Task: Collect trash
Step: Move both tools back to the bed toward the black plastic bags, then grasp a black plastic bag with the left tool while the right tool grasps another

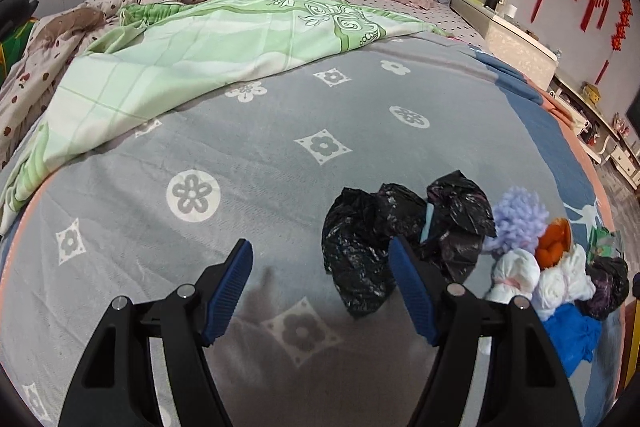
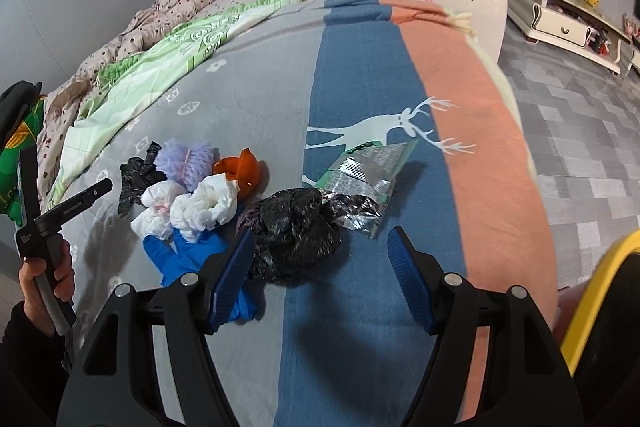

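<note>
Right hand-held gripper (image 2: 320,247): jaws spread, holding nothing, hovering just short of crumpled black bag (image 2: 294,231). Left hand-held gripper (image 1: 320,259): also spread and empty, a second black bag (image 1: 360,251) ahead between its fingers. Trash lies clustered on the bed (image 2: 360,75): white tissues (image 2: 200,207), blue glove (image 2: 188,255), foil wrapper (image 2: 360,179), orange scrap (image 2: 240,167), lilac pom-pom (image 2: 188,159). We judge the risks: thin plastic slipping from a shallow pinch, or the jaws snagging the blanket under it
</note>
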Motion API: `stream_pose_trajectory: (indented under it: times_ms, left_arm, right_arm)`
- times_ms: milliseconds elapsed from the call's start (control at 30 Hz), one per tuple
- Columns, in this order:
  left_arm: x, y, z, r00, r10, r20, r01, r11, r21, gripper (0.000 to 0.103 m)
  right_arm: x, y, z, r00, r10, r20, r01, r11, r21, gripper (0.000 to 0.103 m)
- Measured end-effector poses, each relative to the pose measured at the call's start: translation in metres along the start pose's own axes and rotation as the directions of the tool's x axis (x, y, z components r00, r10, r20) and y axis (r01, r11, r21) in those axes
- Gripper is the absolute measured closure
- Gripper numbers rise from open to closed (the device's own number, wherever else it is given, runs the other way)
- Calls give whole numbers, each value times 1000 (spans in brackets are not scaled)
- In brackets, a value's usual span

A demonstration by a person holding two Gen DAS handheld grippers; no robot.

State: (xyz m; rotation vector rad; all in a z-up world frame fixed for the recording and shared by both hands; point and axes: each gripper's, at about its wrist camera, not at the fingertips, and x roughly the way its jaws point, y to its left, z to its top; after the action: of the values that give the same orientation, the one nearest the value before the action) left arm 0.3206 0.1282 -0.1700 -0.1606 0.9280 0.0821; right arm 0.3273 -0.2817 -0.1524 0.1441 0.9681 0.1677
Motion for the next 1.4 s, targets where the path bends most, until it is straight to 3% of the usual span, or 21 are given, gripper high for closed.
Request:
stream_pose_trajectory:
  times_ms: [300,500,700,767,867,1100,1400]
  left_arm:
    - [31,-19,6,1000,-28,-14,28,999,25,37]
    - [42,-32,5,998,-52,-21,53,997,59,57]
    - [44,-47,3,998,-66,-17,67,991,112,87]
    - [42,-51,2,998,-64,-6,64,990,127,91]
    - [41,-51,1,997,-75,-1,74,989,126,96]
    - [28,-46,4,995,-98,27,95,990,105,99]
    - [-15,-42,5,990,-115,76,107,989,105,100]
  right_arm:
    - [37,10,5,1000,8,-30,-9,1000,-29,38]
    - [53,23,5,999,36,-38,-38,997,-61,40]
    - [68,43,7,996,58,-63,-65,992,-105,48]
    - [71,48,7,995,72,-69,-79,991,-112,58]
    - [70,55,7,995,78,-66,-86,988,-126,64]
    - [58,59,7,996,80,-35,-84,987,-140,68]
    - [5,59,4,994,101,30,-96,986,-138,68]
